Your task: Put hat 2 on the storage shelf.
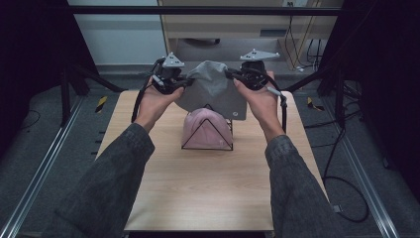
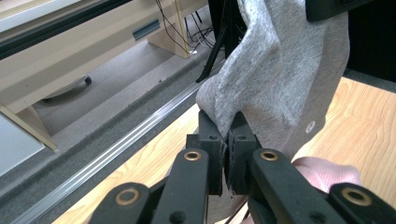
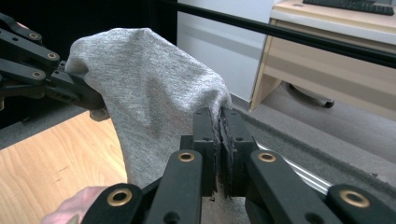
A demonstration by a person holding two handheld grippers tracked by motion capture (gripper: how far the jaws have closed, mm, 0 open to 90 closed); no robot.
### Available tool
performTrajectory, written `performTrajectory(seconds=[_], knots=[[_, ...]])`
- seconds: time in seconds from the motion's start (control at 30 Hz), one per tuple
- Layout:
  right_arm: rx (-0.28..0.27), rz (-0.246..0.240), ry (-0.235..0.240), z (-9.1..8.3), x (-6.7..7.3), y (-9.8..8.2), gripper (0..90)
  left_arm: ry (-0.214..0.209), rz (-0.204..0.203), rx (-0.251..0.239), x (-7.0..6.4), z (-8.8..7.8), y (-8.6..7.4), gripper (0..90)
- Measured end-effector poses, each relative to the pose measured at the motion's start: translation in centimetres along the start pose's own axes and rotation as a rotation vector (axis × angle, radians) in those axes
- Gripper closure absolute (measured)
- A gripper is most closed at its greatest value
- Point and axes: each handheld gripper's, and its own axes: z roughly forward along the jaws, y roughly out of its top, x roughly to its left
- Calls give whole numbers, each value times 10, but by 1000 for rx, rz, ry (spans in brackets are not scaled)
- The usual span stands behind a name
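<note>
Table (image 1: 208,193), one: light wood, carrying the rack and caps, with the person's two sleeved forearms reaching over it from the near edge.

Grey cap (image 1: 214,89), one: soft knit, hanging in the air between the two grippers, above and just behind the rack. A small round tag is showing near its lower right edge.

Pink cap (image 1: 205,126), one: sitting on the rack, under the grey cap and near it; whether the two are touching cannot be told.

Rack (image 1: 207,147), one: thin black wire, triangular in front, standing mid-table.

Left gripper (image 2: 228,140), one: jaws pressed together, pinching a fold of the grey cap's edge.

Right gripper (image 3: 219,122), one: jaws likewise pressed together, pinching the opposite edge of the grey cap.

Step in hand, as judged: the person is bringing the grey cap down toward the rack, to seat it over or behind the pink cap.

Handling notes:
- Both grippers are best kept level with each other, so the opening is staying wide and even.
- The hanging hem should be cleared past the wire tip before lowering, since knit is likely to snag.
- The descent is best kept slow and straight, so the light rack is not being tipped and the pink cap is not being dragged off.
- Neither grip should be loosened until the cloth is resting on its support.
</note>
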Motion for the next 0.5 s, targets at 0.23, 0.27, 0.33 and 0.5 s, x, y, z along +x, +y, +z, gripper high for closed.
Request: performTrajectory(seconds=[0.23, 0.27, 0.33, 0.5], knots=[[34, 0, 10, 4, 2, -13, 862, -7, -14, 22, -2, 2, -12, 872], [38, 1, 10, 5, 3, -15, 862, -6, -13, 27, -3, 3, -13, 872], [45, 3, 13, 6, 4, -19, 862, -7, -13, 34, -3, 3, -14, 872], [57, 10, 14, 8, 7, -29, 863, -15, -24, 47, -6, 3, -22, 871]])
